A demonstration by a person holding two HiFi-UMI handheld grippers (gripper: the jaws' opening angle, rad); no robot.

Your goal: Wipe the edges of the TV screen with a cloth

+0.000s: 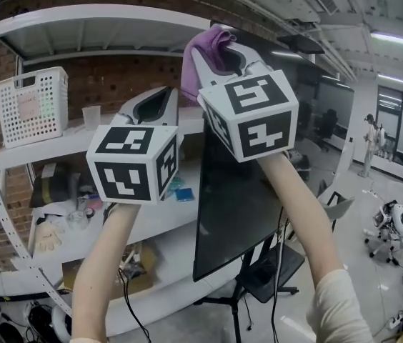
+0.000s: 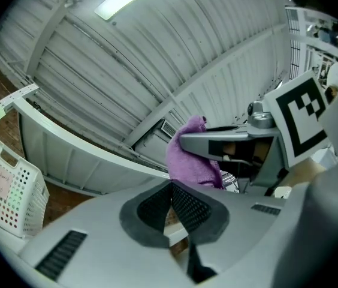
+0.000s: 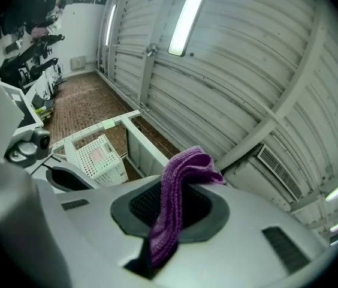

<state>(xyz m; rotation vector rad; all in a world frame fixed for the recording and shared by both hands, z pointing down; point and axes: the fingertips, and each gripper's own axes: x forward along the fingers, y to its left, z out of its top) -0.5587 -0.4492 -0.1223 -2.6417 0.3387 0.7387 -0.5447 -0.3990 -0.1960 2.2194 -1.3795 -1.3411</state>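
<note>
The TV [image 1: 237, 206] is a large dark screen on a wheeled stand, seen at an angle in the head view's middle. Both grippers are held up high. My right gripper [image 1: 219, 38] is shut on a purple cloth [image 1: 205, 56] at the TV's top left corner. Whether the cloth touches the frame cannot be told. In the right gripper view the cloth [image 3: 178, 197] hangs folded out of the closed jaws. My left gripper [image 1: 167, 93] is lower and to the left, shut with nothing in it; its pads [image 2: 184, 203] meet. The cloth [image 2: 190, 155] also shows there.
A white shelf rack stands behind the TV, with a white basket [image 1: 31, 106] and a cup [image 1: 91, 116] on it and clutter on the lower shelves. The stand's base [image 1: 266, 277] is on the floor. A person [image 1: 368, 145] and a white robot [image 1: 394, 220] are far right.
</note>
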